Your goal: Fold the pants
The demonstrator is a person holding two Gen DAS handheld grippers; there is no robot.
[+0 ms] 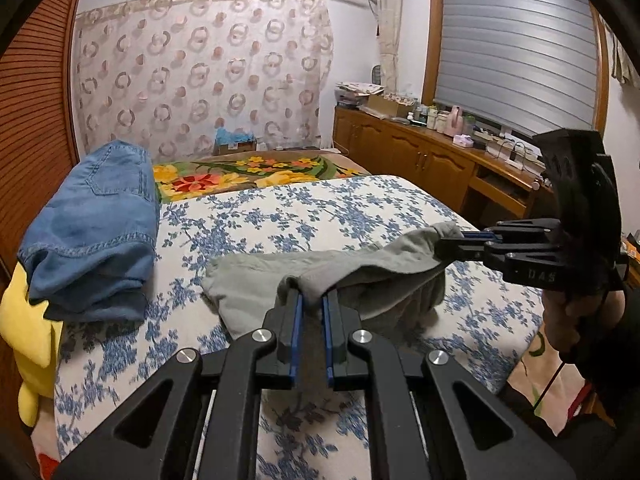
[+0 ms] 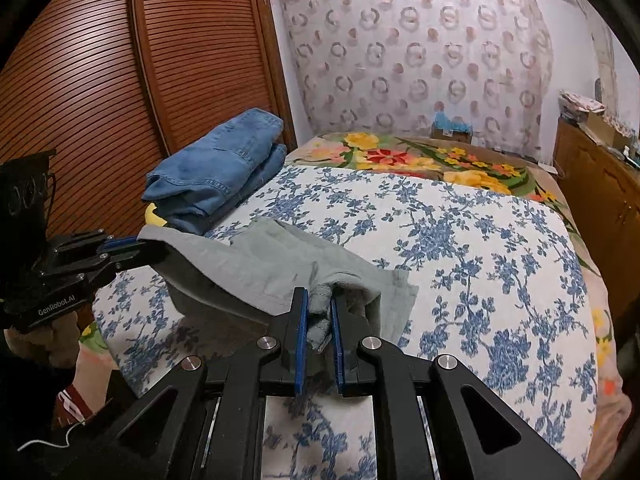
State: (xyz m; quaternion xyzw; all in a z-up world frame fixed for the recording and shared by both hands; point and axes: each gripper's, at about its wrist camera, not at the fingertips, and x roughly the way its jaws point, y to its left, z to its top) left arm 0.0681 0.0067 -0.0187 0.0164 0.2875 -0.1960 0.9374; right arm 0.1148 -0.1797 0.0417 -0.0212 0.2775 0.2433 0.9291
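The grey-green pants (image 1: 320,276) hang lifted just above the near part of the bed (image 1: 360,208), stretched between the two tools. The left gripper (image 1: 311,312) is narrowed on a pinch of the fabric's near edge, and the right gripper (image 2: 319,316) is likewise clamped on a bunched wad of cloth at the other end. In the left wrist view the right tool comes in from the right side with its tips buried in the cloth; in the right wrist view the left one does the same from the left.

The garment looks already doubled into a short bundle, several layers thick, with its far edge drooping onto the blue-flowered bedspread (image 2: 460,240). I judge the fold well advanced: what remains is probably one more fold-over or simply laying it flat and smoothing it. Folded blue jeans (image 2: 216,172) sit at the bed's left edge by the slatted wardrobe door (image 2: 80,80), apparently finished, on something yellow (image 1: 28,320)
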